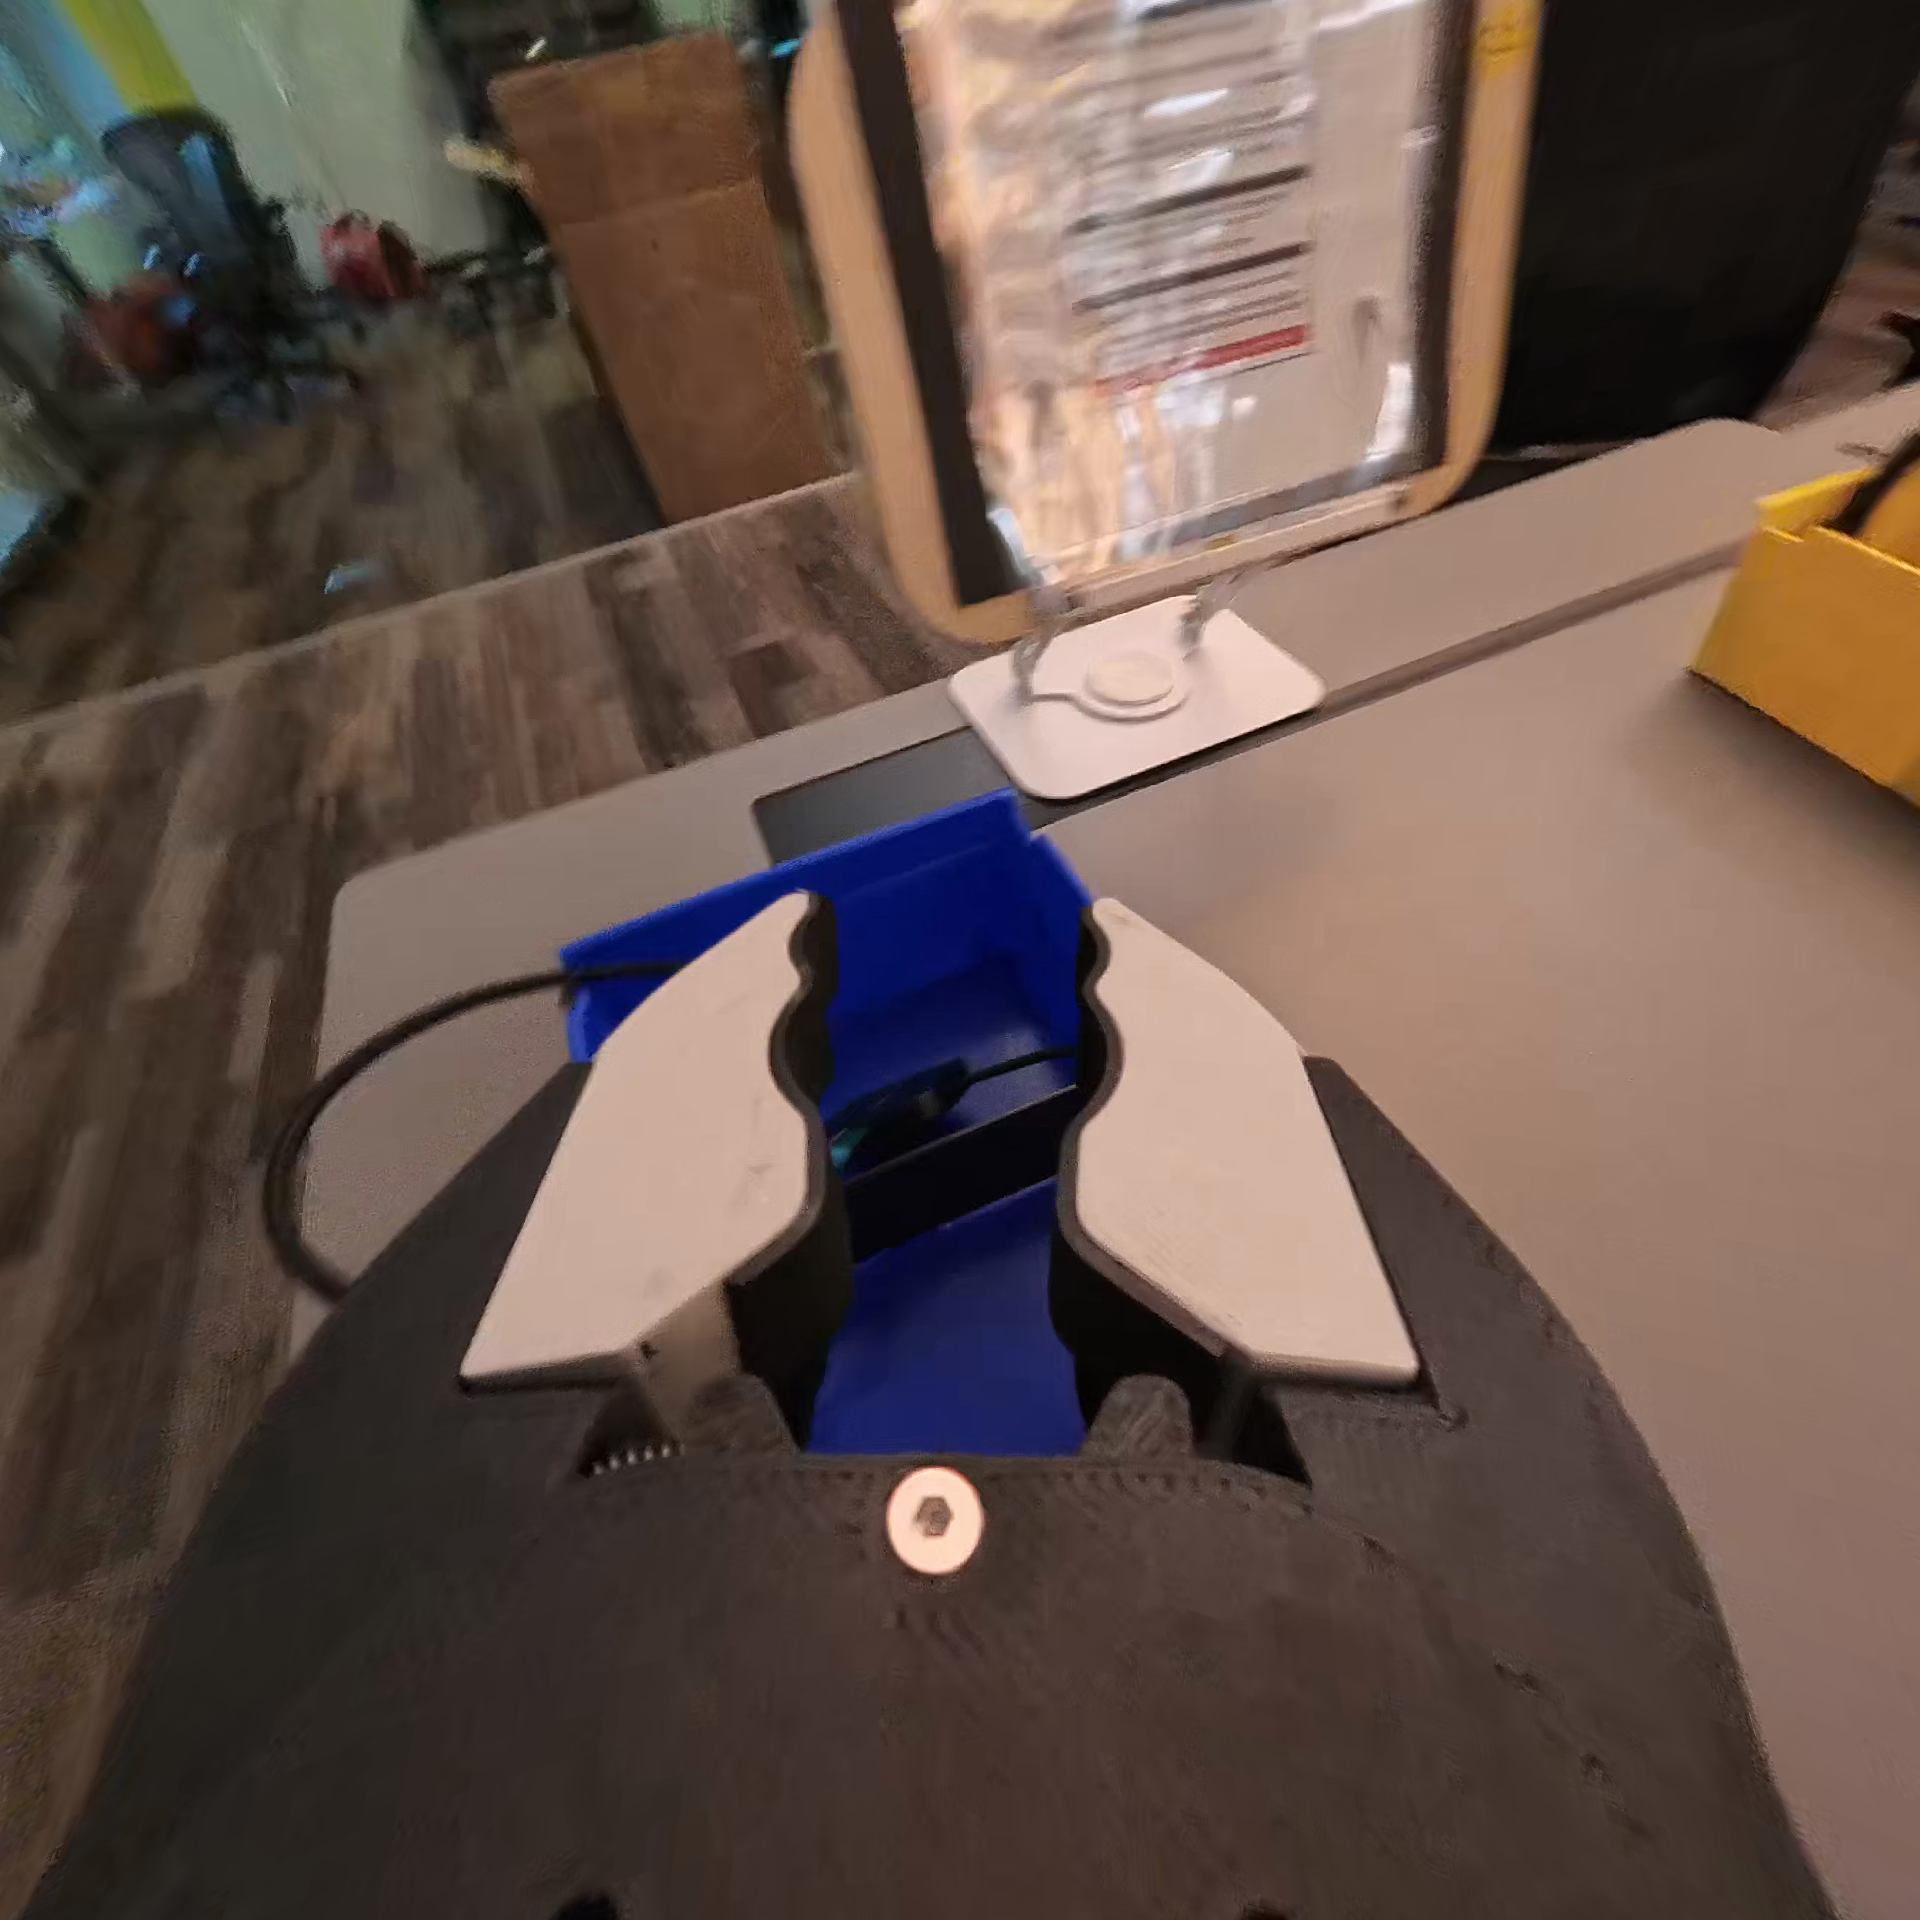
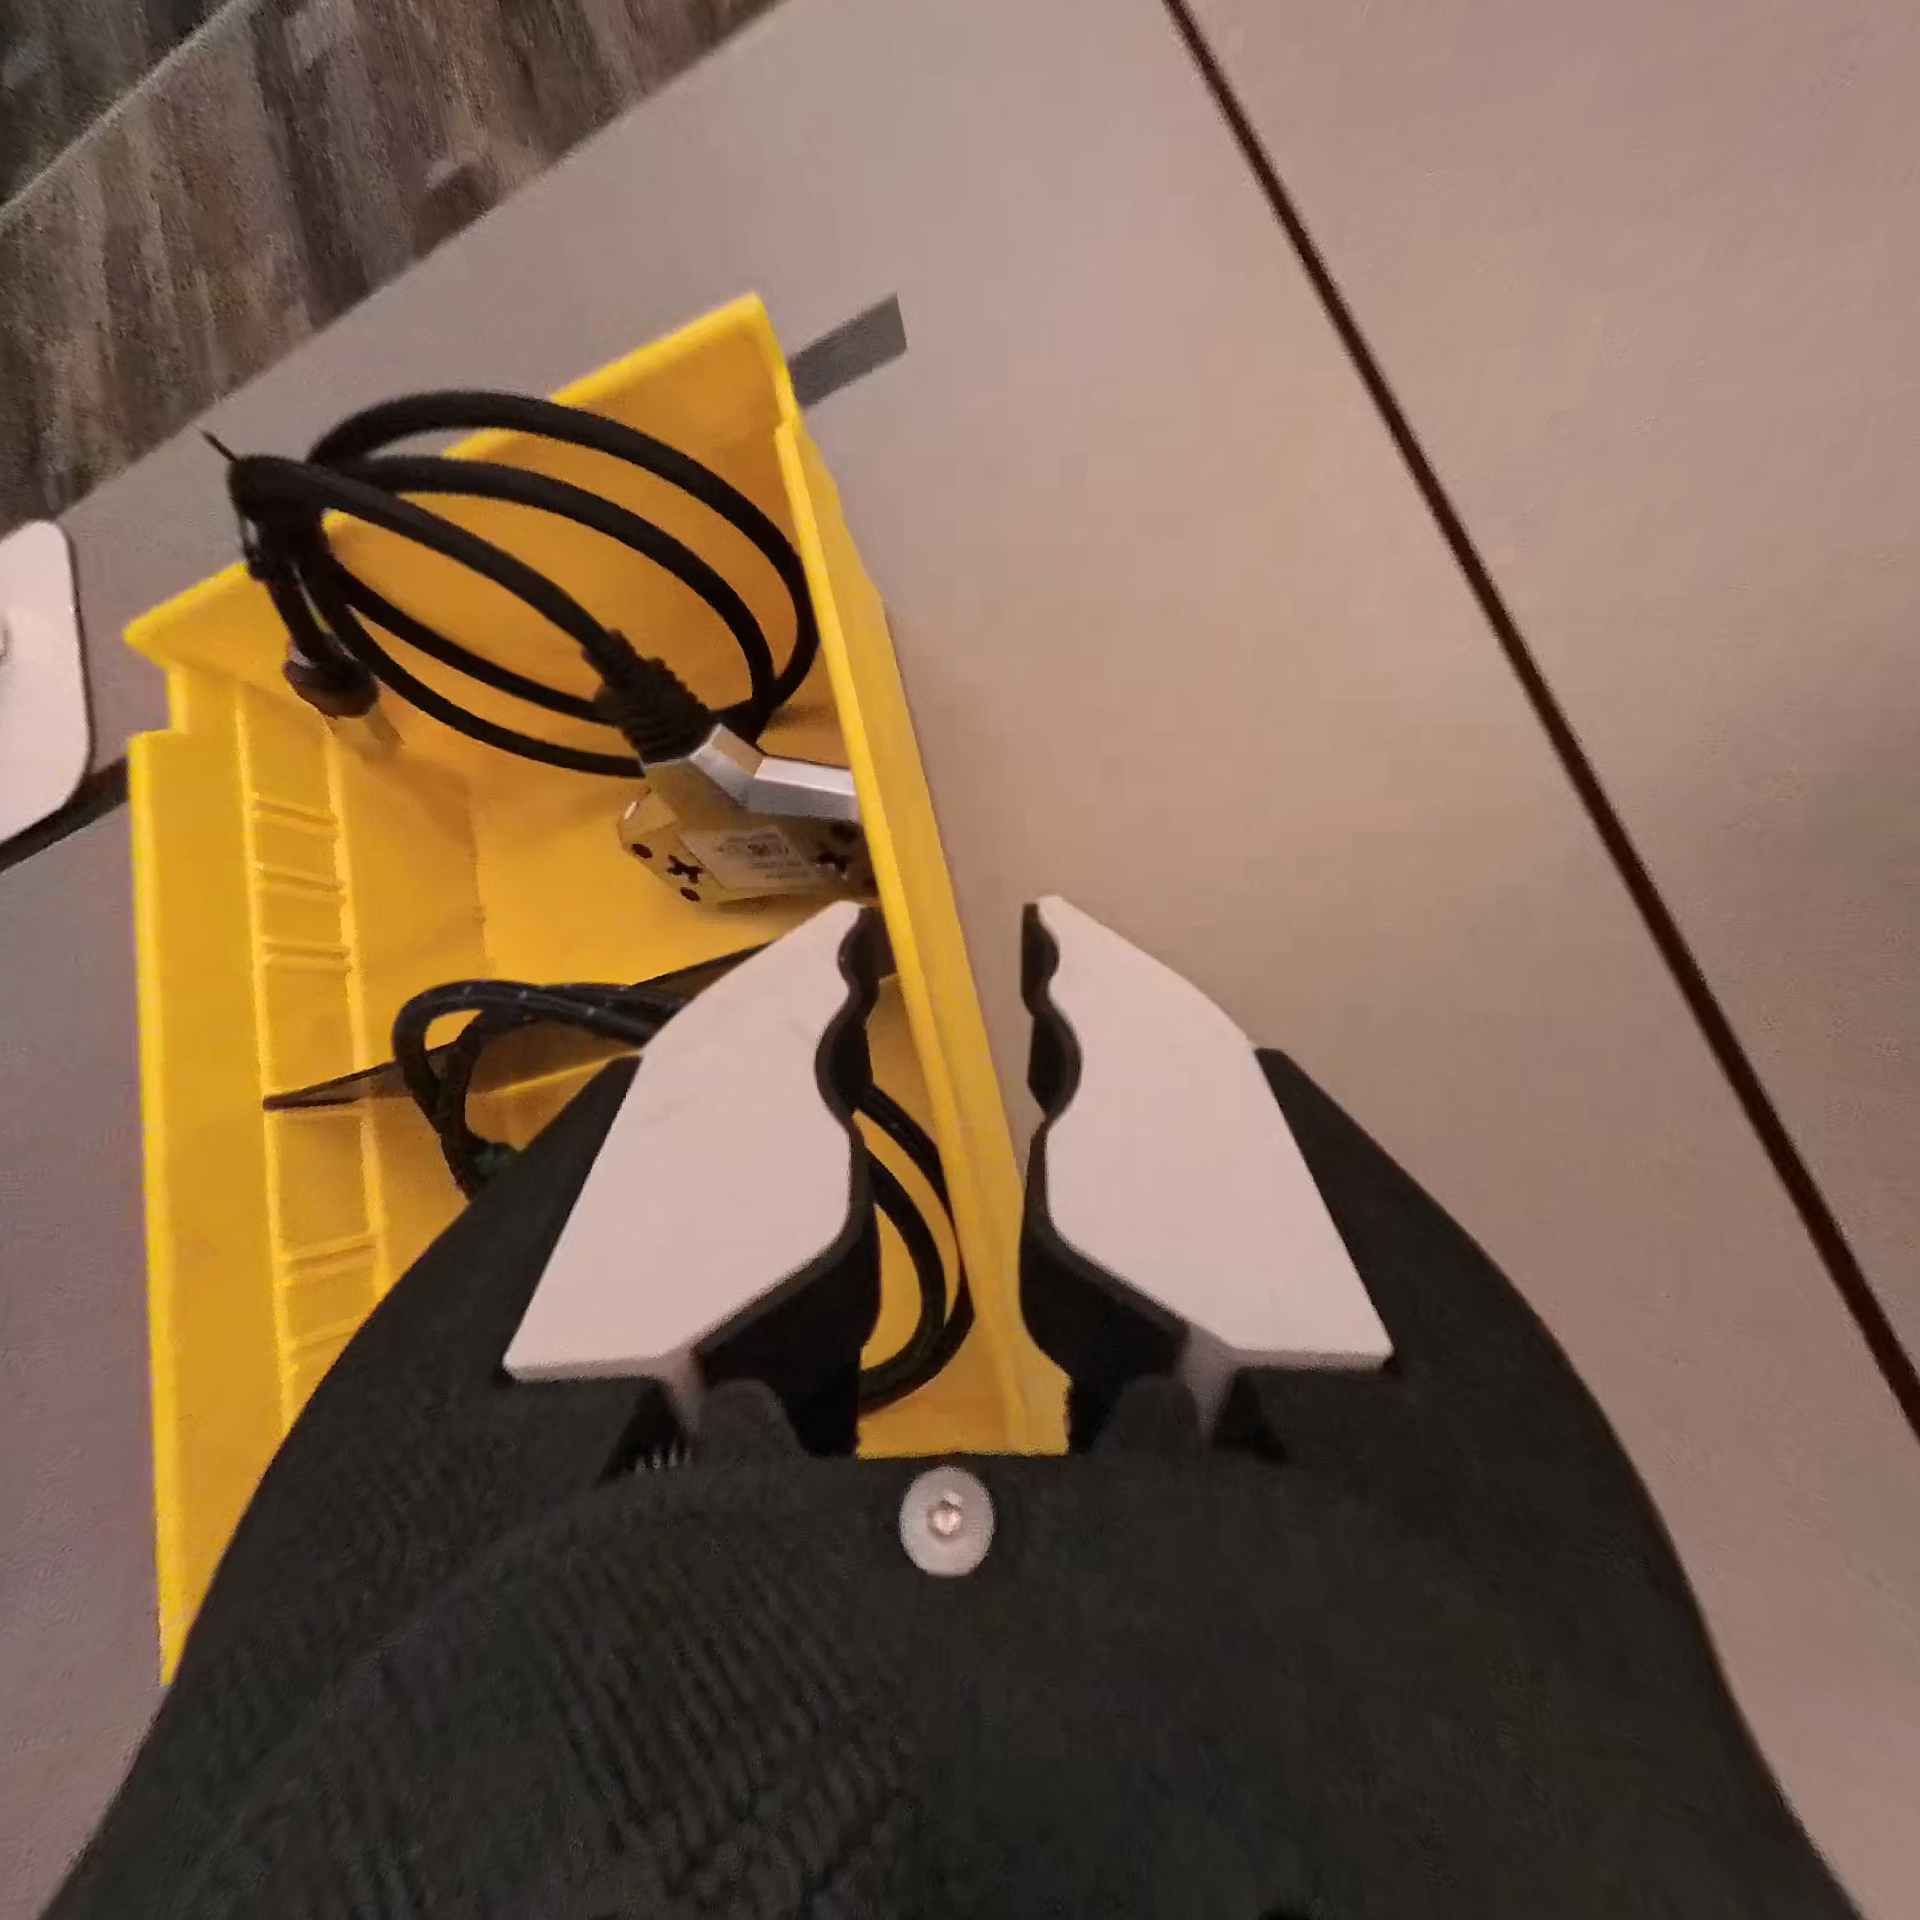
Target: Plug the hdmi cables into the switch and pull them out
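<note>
Your left gripper (image 1: 951,940) gapes above the blue bin (image 1: 935,914) holding the switch (image 1: 956,1148), your right gripper (image 2: 945,930) spread astride the yellow bin (image 2: 914,1039) wall near its coiled HDMI cable (image 2: 540,582).

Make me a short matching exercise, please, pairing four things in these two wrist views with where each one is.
Things:
1. coiled black cable
2. dark box
3. framed sign
4. right gripper

Places:
A. upright on a white stand on the table
B. inside the blue bin
C. open, straddling the yellow bin's wall
D. inside the yellow bin

Pairs: 1-D, 2-B, 3-A, 4-C
</note>
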Motion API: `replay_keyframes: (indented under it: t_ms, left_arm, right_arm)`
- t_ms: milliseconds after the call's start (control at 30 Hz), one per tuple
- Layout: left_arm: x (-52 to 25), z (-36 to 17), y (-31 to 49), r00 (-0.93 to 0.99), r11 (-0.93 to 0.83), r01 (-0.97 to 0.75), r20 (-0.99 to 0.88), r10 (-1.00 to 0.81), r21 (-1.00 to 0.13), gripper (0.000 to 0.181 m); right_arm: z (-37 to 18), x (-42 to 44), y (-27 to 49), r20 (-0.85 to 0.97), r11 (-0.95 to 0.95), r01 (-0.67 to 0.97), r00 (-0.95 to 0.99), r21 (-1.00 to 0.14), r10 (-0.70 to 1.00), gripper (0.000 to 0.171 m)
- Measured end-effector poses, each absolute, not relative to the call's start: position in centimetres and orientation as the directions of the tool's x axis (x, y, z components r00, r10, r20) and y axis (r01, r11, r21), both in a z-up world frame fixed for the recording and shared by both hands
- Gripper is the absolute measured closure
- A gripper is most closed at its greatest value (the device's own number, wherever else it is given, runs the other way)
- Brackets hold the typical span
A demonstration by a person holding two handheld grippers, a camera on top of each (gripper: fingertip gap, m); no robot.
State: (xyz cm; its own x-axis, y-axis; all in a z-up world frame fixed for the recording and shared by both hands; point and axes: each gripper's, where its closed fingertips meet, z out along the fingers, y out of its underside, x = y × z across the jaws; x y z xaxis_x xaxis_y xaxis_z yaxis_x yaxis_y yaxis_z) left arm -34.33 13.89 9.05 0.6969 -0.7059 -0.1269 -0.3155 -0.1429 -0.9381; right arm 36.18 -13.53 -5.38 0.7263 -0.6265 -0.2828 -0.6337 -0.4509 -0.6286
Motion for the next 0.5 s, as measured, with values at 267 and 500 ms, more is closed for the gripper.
replay_keyframes:
  t_ms: [267,500]
  left_arm:
    - [-45.5,5.1,19.0,0.971,-0.436,-0.123,-0.018,-0.237,-0.891,0.132]
    - [-47.5,-1.1,21.9,0.959,-0.598,0.095,0.234,-0.159,-0.796,0.145]
  right_arm:
    - [5.1,34.6,-12.8,-0.122,-0.270,-0.329,0.809,-0.905,-0.575,0.139]
    - [9.6,29.3,-9.8,0.018,-0.252,-0.119,0.876,-0.960,-0.482,0.140]
